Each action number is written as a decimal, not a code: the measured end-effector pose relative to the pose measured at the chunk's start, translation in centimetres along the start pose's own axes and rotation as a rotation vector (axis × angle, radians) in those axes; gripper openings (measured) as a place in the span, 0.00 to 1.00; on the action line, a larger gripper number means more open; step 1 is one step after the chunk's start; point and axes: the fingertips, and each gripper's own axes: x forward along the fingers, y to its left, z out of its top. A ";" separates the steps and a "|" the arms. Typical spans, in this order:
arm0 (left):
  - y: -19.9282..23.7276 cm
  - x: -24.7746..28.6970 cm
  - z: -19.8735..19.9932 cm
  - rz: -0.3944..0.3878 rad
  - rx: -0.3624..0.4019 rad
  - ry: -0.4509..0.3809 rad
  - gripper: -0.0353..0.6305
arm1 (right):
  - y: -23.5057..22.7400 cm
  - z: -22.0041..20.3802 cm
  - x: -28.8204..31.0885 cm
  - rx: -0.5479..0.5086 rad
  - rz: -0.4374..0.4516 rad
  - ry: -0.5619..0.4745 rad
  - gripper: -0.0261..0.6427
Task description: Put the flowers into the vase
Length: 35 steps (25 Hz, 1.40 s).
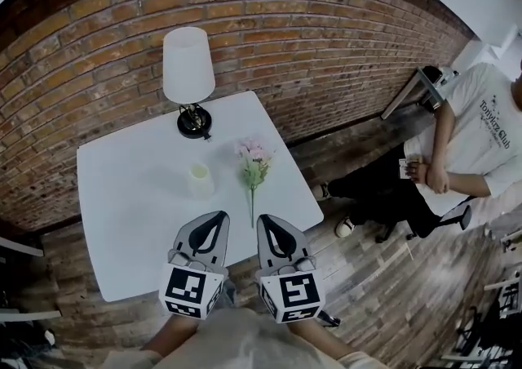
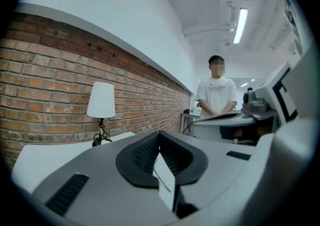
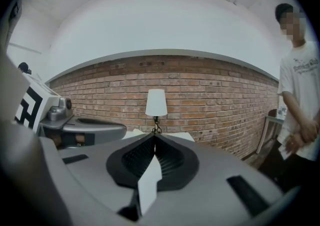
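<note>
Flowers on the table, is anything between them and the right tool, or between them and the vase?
Nothing visible. Only bare table separates the flowers from the vase, and the shut right tool hovers just short of them.

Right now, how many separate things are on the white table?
3: the lamp at the far edge, the vase near the middle, the flowers lying right of it. The left gripper and right gripper cover part of the near side, so more may be hidden.
</note>
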 end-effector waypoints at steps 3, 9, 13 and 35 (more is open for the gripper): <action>0.9 1.1 0.1 -0.019 -0.007 0.007 0.07 | -0.2 0.2 1.4 -0.007 -0.010 0.016 0.05; 2.0 3.0 -0.5 -0.073 -0.009 0.037 0.07 | -0.7 -0.1 4.0 0.001 -0.037 0.051 0.05; 2.5 4.1 -1.1 -0.119 -0.003 0.059 0.07 | -0.8 -0.1 5.7 -0.001 -0.044 0.066 0.05; 3.4 7.3 -4.8 -0.136 -0.048 0.149 0.07 | -1.9 -3.9 9.6 -0.037 0.013 0.236 0.05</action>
